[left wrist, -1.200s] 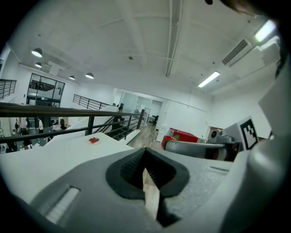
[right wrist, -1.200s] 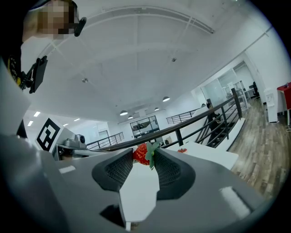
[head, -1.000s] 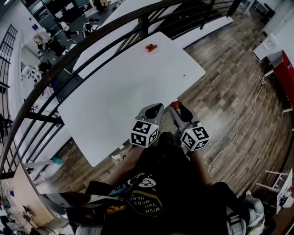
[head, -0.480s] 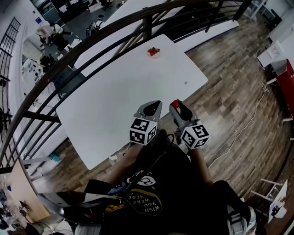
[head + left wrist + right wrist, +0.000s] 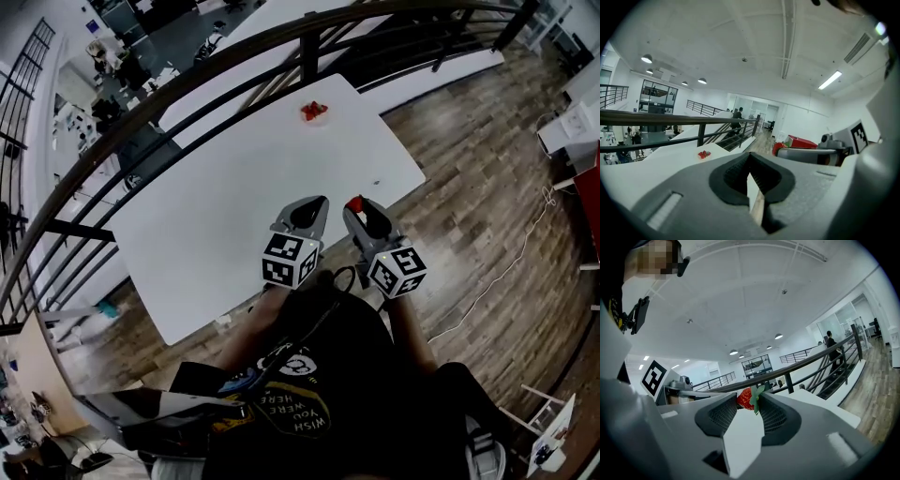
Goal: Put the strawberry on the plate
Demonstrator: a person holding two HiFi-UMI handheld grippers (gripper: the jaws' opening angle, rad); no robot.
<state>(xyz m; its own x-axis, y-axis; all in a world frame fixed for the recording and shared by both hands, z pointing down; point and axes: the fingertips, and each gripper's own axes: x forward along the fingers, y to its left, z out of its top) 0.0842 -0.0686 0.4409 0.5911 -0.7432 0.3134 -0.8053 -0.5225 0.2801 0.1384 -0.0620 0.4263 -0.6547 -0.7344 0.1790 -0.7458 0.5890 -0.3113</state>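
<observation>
Item: strawberry [image 5: 745, 398]. We hold it pinched in right gripper [image 5: 357, 206] tips, gripped firm for carrying above near table [image 5: 234, 206] edge. Plate [image 5: 318, 119]: far side, well apart, red fruit on it. Left gripper [image 5: 317, 204]: jaws together, empty, spare.

The bench [image 5: 253, 187] is looked down on steeply from a head camera above its near edge. It is far enough off that all four corners, the railing [image 5: 309, 58] beyond the far edge and the floor [image 5: 487, 187] are taken in. The left claw [image 5: 314, 204] and right claw [image 5: 357, 204] are seen there from behind. A camera is carried close behind each claw's jaws and faced nearly level across the bench toward the far edge. The railing and far edge are shared by all three views. Each claw is caught at the inner side of the other's view, and the strawberry [image 5: 746, 398] is shown in all three.
</observation>
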